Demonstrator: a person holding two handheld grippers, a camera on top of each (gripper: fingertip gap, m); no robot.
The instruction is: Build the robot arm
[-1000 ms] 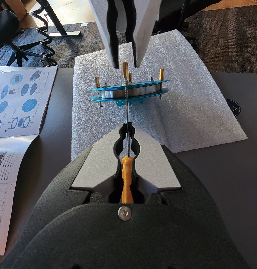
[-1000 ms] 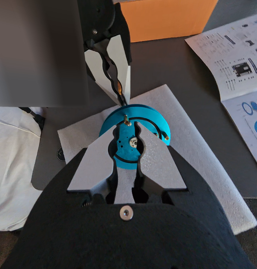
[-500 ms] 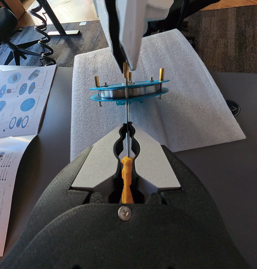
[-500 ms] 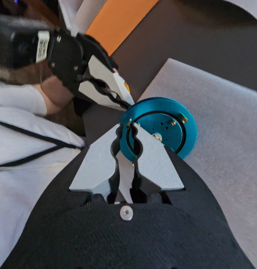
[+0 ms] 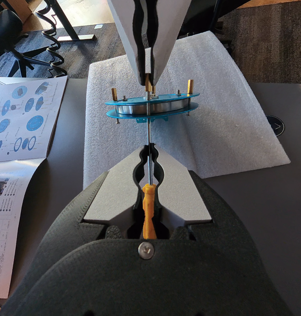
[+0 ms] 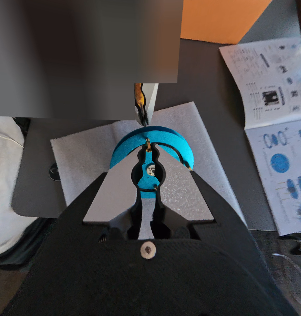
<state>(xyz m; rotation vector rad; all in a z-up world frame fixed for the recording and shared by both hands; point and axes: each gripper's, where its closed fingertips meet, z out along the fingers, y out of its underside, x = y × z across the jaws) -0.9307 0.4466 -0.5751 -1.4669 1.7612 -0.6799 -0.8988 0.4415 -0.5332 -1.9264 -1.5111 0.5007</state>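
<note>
Pinching an orange-handled screwdriver (image 5: 149,212) in my left claw (image 5: 149,147), I hold its thin shaft pointing up at the underside of the blue disc assembly (image 5: 151,106), where the tip meets the lower plate. My right claw (image 5: 147,82) comes down from above, its fingers pressed together on one brass standoff (image 5: 147,82) at the near rim of the top plate. Seen from the right wrist view, that standoff (image 6: 148,145) sits between my right fingertips, with the left claw (image 6: 144,118) just beyond the disc's far edge. Other brass standoffs (image 5: 190,86) stand on the top plate, and a silvery ring is sandwiched between the two blue plates. The assembly is over a white foam sheet (image 5: 206,102) on a dark table (image 5: 248,205). An open instruction booklet (image 5: 18,119) lies beside the foam.
</note>
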